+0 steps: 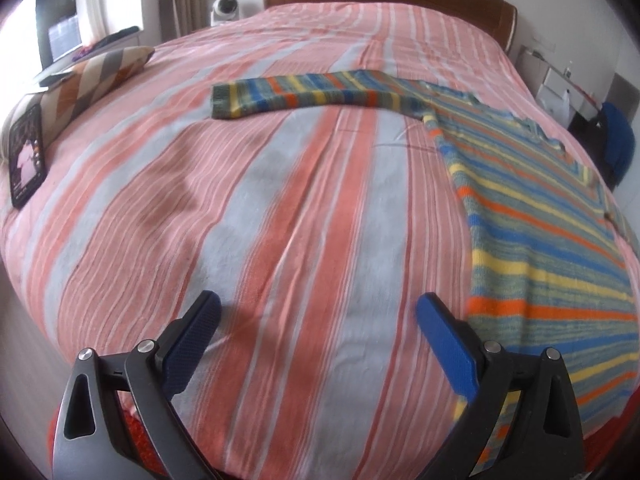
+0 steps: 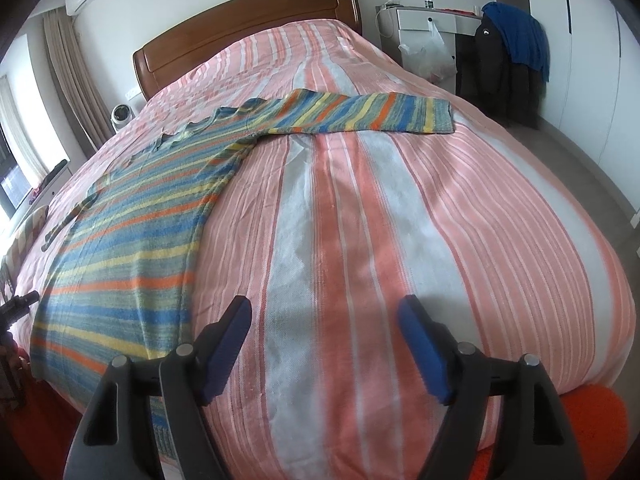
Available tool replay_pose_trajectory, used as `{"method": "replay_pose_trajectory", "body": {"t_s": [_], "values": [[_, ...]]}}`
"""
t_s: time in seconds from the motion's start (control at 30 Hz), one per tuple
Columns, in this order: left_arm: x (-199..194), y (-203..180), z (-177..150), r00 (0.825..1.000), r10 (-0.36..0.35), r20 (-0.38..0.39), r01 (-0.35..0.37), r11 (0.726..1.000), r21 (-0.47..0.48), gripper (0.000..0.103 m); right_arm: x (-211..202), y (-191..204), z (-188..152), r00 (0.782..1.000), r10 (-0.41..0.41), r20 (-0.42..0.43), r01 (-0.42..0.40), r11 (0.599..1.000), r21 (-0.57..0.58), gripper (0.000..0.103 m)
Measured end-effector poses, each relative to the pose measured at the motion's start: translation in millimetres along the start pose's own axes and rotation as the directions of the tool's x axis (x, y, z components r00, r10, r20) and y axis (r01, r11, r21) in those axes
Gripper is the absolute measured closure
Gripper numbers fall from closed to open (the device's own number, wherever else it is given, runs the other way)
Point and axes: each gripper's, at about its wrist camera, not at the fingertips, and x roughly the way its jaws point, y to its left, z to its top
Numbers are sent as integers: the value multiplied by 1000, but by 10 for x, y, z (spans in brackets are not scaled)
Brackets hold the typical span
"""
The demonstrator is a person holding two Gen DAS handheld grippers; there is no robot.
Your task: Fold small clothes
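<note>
— Closest to us, what are the two tools doing?

— Both stand over the foot of the bed with nothing in them. The left gripper (image 1: pixel 318 312) has its blue pads spread wide above bare bedspread (image 1: pixel 280 208), and its right-hand finger sits just beside the sweater's bottom hem. The right gripper (image 2: pixel 324 316) is spread just as wide, also empty, with the hem just off its left-hand finger.

— So the sweater lies between them?

— Yes. The striped sweater (image 2: pixel 132 240) is laid flat with its hem at the near edge of the bed, the body running away toward the headboard (image 2: pixel 248 28), and a sleeve (image 1: pixel 304 94) stretched straight out to each side at the far end.

— How do you reckon it'll behave?

— It looks like a soft, loose knit, light enough, I'd guess, but floppy. It'll sag and stretch wherever it isn't supported, and a pinch of one layer would likely drag the rest along the cover. The fuzzy surface shouldn't slip through those ribbed pads.

— Where would you take it?

— At the two hem corners nearest the tools, catching both layers. Or reach further and pinch a cuff, where the ribbing seems firmer, to lay a sleeve across the body.

— Anything beyond?

— A phone (image 1: pixel 27 156) and a cushion (image 1: pixel 96 76) off to one side, well clear.
</note>
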Motion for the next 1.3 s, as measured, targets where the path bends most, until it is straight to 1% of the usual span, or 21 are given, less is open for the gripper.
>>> {"method": "replay_pose_trajectory", "body": {"t_s": [0.3,0.5,1.3], "values": [[20,-17,-5,1000,10,-6,-10,1000,13,2,22,32,-5,1000,-6,-6,6,1000,-7,25],[35,-24,-1,1000,16,-7,-16,1000,22,2,44,45,-7,1000,-8,-7,8,1000,-18,22],[34,-29,-4,1000,17,-7,-17,1000,23,1,46,41,-10,1000,0,-5,0,1000,-12,21]]}}
